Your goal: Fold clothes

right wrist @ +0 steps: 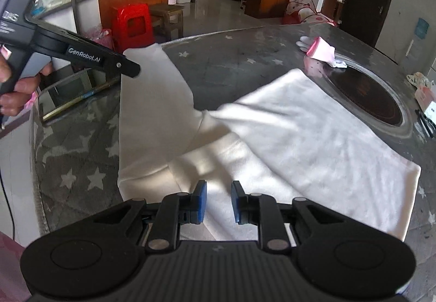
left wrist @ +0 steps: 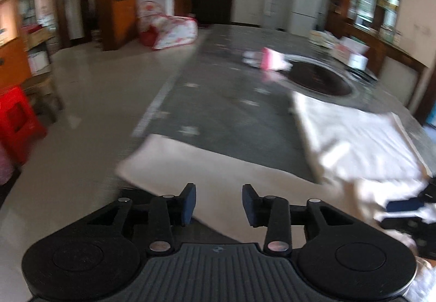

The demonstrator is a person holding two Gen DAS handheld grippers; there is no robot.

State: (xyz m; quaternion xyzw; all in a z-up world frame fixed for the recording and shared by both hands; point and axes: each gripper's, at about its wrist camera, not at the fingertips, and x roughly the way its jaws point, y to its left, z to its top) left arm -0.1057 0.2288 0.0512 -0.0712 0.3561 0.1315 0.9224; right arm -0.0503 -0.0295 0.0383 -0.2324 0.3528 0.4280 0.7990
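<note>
In the left wrist view, the left gripper (left wrist: 219,202) shows its 2 fingers (left wrist: 188,203) set moderately apart with nothing between them; the pads press on no cloth. The white garment (left wrist: 351,135) lies on the grey star-patterned desk (left wrist: 226,108): one pale strip of it, apparently a sleeve, runs directly beneath and ahead of the fingers, slanting from far left to near right, while the broad body of the cloth spreads ahead and well to the right of them. This view is blurred, so the exact hem edges cannot be made out. In the right wrist view, the right gripper (right wrist: 218,202) has its fingers (right wrist: 201,202) at a narrow gap, also empty, hovering just over the garment (right wrist: 299,138). The main panel stretches ahead and to the right of these fingers, its long axis running from near left to far right, and the sleeve (right wrist: 152,100) reaches away ahead and left toward the left gripper (right wrist: 130,68), whose tip sits just beside the sleeve's far end. Judging by this layout, the sleeve belongs to the left hand and the body panel's near edge to the right, so a fold would likely bring the sleeve inward across the panel.
</note>
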